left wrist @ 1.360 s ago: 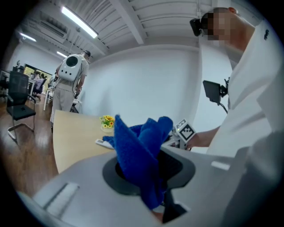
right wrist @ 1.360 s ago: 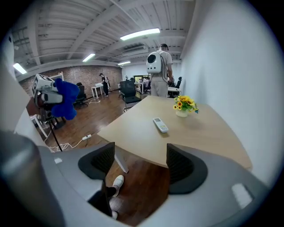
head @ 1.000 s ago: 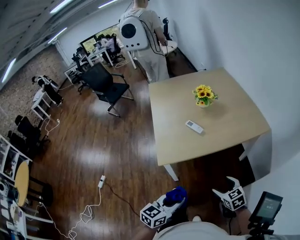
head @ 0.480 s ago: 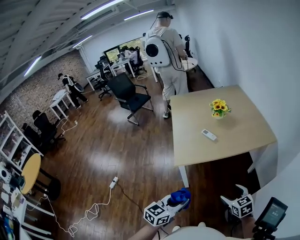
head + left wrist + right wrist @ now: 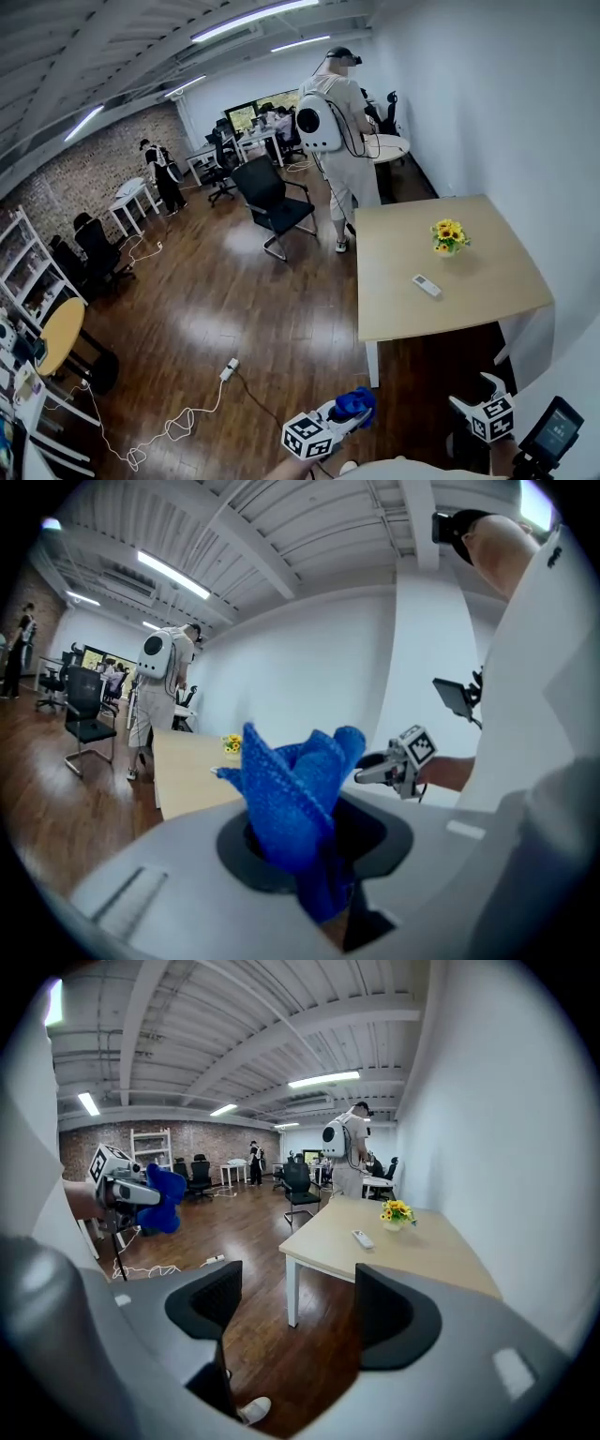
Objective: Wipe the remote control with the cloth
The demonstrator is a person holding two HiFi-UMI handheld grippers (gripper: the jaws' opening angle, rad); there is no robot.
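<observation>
A white remote control (image 5: 427, 286) lies on the light wooden table (image 5: 487, 286) in the head view, near a small pot of yellow flowers (image 5: 448, 234). My left gripper (image 5: 362, 403) is low at the frame's bottom, well short of the table, shut on a bunched blue cloth (image 5: 300, 799). My right gripper (image 5: 485, 381) is beside it, open and empty. In the right gripper view the remote control (image 5: 362, 1238) shows far ahead on the table (image 5: 422, 1255), beyond the open jaws of the right gripper (image 5: 292, 1312).
A person with a white backpack (image 5: 330, 122) stands at the table's far corner. A black office chair (image 5: 272, 202) stands on the wooden floor to the left. A power strip with cable (image 5: 230, 368) lies on the floor. The white wall runs along the table's right.
The head view has tilted up, showing more of the room. Both grippers stay low at the bottom edge. The left still grips the cloth. The remote has not moved.
</observation>
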